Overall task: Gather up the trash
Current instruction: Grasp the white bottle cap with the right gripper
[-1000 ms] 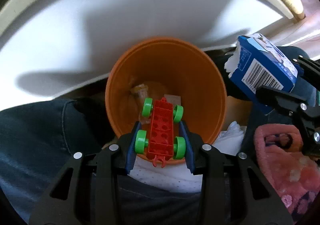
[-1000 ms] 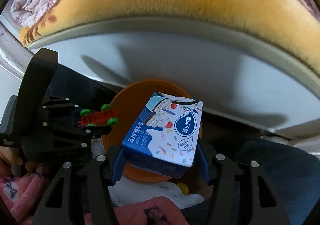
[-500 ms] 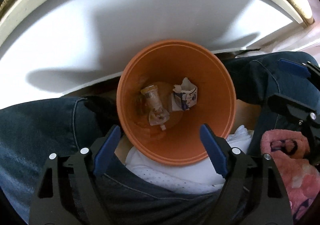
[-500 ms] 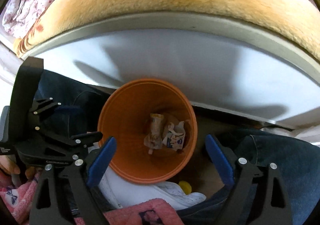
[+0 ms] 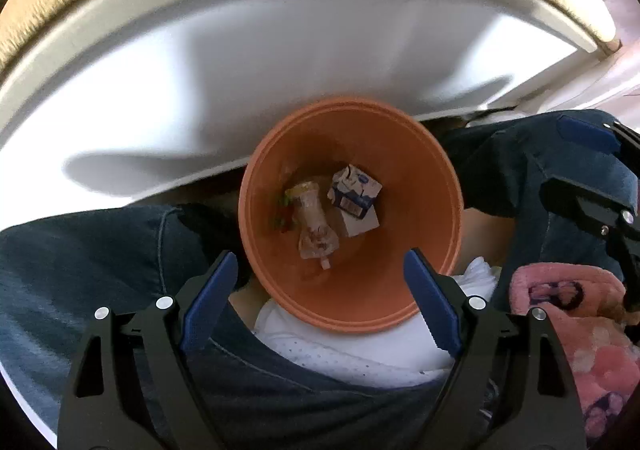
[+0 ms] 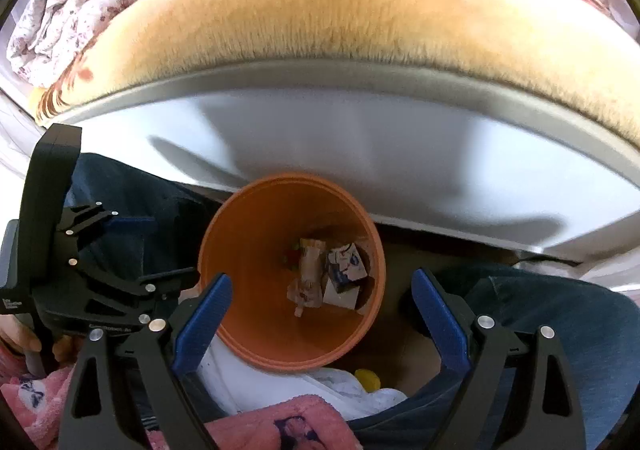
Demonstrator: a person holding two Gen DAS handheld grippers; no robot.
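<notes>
Left claw [image 5: 316, 310]: jaws spread wide, still opening a touch, nothing between the pads; it points down over the near rim of the bin [image 5: 440, 234]. Right claw [image 6: 320, 326]: jaws apart, empty, also aimed down into the bin from the near side.

Bin — orange, round, open top, standing between the person's knees. Inside, on the bottom: a blue-and-white carton [image 5: 354, 196] at about 1 o'clock from centre, lying tilted on a white card; a crumpled clear bottle [image 5: 314, 230] just beside it at 9 o'clock, touching or nearly so; a red toy with green wheels [image 5: 285, 216], mostly hidden under the bottle at its 9 o'clock.

Around the bin: jeans [image 5: 80, 270] at 8 o'clock and 3 o'clock, white cloth [image 5: 340, 354] at 6 o'clock, pink towel [image 5: 580, 330] at 4 o'clock. Bed [image 6: 360, 18] edge — white frame, tan fleece — runs across 12 o'clock.
</notes>
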